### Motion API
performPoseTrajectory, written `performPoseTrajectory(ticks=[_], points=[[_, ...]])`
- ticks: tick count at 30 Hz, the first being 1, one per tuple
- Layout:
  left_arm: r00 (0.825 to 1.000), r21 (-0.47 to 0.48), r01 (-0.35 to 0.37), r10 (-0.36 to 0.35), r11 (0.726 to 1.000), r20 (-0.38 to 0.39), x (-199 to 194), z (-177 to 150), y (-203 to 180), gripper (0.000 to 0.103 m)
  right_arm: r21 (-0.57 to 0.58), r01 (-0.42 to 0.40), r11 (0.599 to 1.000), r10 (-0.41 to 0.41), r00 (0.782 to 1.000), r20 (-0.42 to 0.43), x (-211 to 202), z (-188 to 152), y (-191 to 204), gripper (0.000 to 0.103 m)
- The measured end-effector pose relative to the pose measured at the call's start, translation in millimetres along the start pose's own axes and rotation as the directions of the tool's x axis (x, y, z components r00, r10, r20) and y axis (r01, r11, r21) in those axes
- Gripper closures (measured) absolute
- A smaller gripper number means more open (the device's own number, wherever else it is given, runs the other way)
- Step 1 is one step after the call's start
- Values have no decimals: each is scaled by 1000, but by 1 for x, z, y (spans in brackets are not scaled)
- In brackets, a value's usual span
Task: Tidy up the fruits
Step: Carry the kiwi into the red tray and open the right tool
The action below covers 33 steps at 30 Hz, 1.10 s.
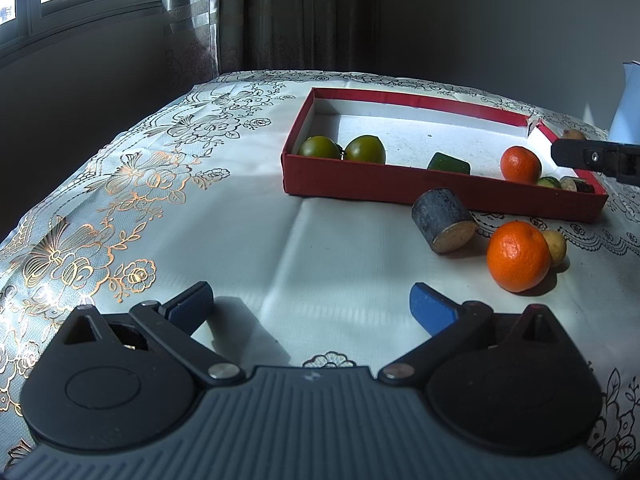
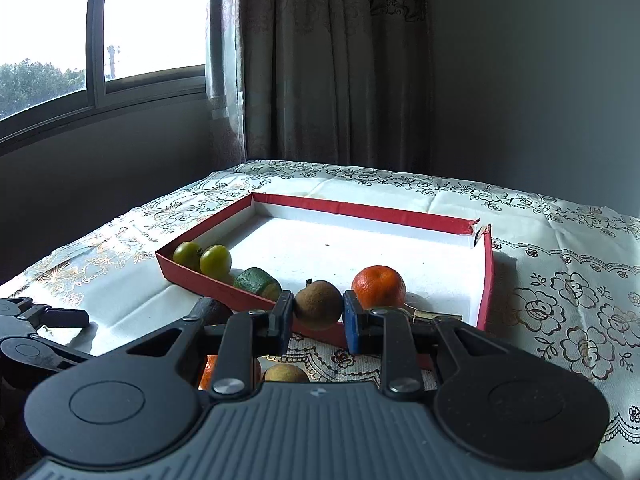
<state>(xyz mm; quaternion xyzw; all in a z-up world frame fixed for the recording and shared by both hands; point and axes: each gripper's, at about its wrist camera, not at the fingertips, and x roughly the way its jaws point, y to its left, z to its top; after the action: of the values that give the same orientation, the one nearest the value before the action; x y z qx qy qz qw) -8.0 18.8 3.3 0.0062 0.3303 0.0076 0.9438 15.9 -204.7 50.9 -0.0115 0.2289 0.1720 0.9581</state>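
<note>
Right wrist: right tongs clamp brown fruit.

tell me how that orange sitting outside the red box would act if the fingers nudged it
The orange looks round, so it would probably roll on the flat tablecloth. It touches a small yellowish fruit, which it might bump away. Its dimpled peel suggests decent grip.

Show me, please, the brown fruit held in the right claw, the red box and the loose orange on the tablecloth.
brown fruit (image 2: 317,305), right wrist view, its front face
red box (image 1: 352,182), left wrist view, near wall
loose orange (image 1: 518,256), left wrist view, centre of its peel
</note>
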Motion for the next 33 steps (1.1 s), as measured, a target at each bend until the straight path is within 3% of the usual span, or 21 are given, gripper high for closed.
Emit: performPoseTrajectory(ticks=[14, 22, 29, 31, 33], points=[[1000, 0, 1, -1, 1000, 0, 0, 0, 0, 0, 37, 51, 998, -48, 996, -73, 69, 11, -12, 78], [1000, -1, 1, -1, 1000, 0, 0, 0, 1, 0, 64, 65, 996, -62, 997, -49, 52, 12, -18, 75], [1000, -1, 1, -1, 1000, 0, 0, 0, 1, 0, 102, 53, 993, -52, 999, -9, 2, -7, -31, 75], [1000, -1, 1, -1, 1000, 0, 0, 0, 1, 0, 108, 57, 992, -56, 998, -15, -11, -17, -34, 68], [1000, -1, 1, -1, 1000, -1, 0, 0, 1, 0, 117, 74, 990, -73, 997, -18, -22, -29, -38, 45]])
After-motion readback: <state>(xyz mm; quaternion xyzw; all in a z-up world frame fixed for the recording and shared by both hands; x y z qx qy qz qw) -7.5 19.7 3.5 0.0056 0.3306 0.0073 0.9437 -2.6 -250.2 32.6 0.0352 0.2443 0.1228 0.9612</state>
